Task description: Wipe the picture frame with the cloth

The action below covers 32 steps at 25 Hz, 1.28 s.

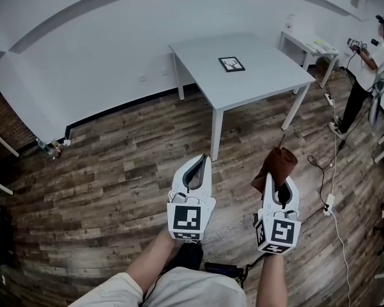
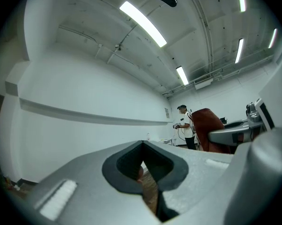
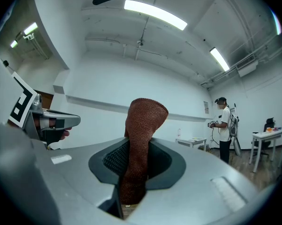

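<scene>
Head view, frame: the picture frame (image 1: 231,63) lies flat on the white table (image 1: 262,85), near its middle and well apart from you across the wood floor.
Head view, your grippers: you hold both out in front of you over the floor. The left gripper (image 1: 205,160) has its tips together. The right gripper (image 1: 276,179) has the brown cloth (image 1: 280,163) standing up out of its jaws.
Head view, bystander: a person (image 1: 369,66) stands at the far right, beyond the table and clear of your line to the frame.
Left gripper view, jaws: they meet at the tips and hold nothing; only floor shows through the hollow between the pads. Your cloth (image 2: 209,127) shows off to the right.
Right gripper view, jaws: they are clamped on the cloth's lower part. The free end rises above them in a rounded fold and looks firmly held.
Right gripper view, neighbour: the left gripper shows at the left edge, beside this one and not touching it.
Step in hand: as I judge it, you have the cloth and are on the approach; no wiping has begun.
Next move: walk up to the table, bring the right gripper down over the frame and tilt it so the cloth's free end, not the jaw tips, meets the glass.
Left gripper's part: you may need it to pin the frame's edge, since a light frame lying flat could slide under the wipe.
</scene>
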Each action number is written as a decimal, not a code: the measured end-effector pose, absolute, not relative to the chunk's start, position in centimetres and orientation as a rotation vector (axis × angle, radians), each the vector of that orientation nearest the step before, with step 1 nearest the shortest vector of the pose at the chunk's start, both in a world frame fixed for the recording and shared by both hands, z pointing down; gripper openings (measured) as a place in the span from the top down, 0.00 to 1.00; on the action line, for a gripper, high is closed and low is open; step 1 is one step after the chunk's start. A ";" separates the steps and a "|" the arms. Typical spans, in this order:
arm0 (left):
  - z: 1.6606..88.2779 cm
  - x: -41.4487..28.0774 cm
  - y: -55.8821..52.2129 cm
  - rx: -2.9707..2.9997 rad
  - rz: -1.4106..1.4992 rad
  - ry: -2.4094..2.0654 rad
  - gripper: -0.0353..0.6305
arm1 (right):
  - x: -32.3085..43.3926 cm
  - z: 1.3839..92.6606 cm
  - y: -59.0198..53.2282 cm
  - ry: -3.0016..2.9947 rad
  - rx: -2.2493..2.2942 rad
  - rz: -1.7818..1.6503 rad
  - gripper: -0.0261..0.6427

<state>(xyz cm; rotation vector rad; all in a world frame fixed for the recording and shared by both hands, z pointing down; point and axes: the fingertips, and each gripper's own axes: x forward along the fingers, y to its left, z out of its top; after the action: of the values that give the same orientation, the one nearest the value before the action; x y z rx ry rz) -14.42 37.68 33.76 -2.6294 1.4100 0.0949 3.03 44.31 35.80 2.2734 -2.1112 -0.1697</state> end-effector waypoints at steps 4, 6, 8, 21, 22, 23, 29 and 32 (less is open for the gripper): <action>33.6 -14.4 31.5 -2.636 0.096 1.390 0.95 | 2.8 35.7 38.4 -2.085 2.287 -0.161 0.80; 33.4 -14.5 28.4 -2.635 0.096 1.381 0.95 | 2.7 35.6 35.2 -2.077 2.294 -0.153 0.80; 33.2 -14.7 25.4 -2.640 0.100 1.379 0.95 | 2.6 35.5 32.3 -2.074 2.300 -0.147 0.80; 33.1 -13.4 14.0 -2.656 0.102 1.369 0.95 | 3.6 35.9 21.5 -2.056 2.318 -0.140 0.80; 33.3 -12.9 13.2 -2.660 0.098 1.366 0.95 | 4.0 36.2 20.7 -2.057 2.316 -0.137 0.80; 33.5 -12.4 12.3 -2.660 0.093 1.364 0.95 | 4.4 36.4 19.7 -2.060 2.316 -0.134 0.80; 34.0 -7.8 5.9 -2.648 0.078 1.374 0.95 | 8.8 37.1 12.6 -2.083 2.309 -0.117 0.80; 33.8 -4.8 2.1 -2.633 0.070 1.386 0.95 | 11.7 36.9 8.6 -2.101 2.295 -0.119 0.80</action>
<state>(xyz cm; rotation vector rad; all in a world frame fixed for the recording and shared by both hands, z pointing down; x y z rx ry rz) -4.78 2.15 33.79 -2.6329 1.3863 0.0696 11.72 8.60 36.94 2.2948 -2.1007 -0.1188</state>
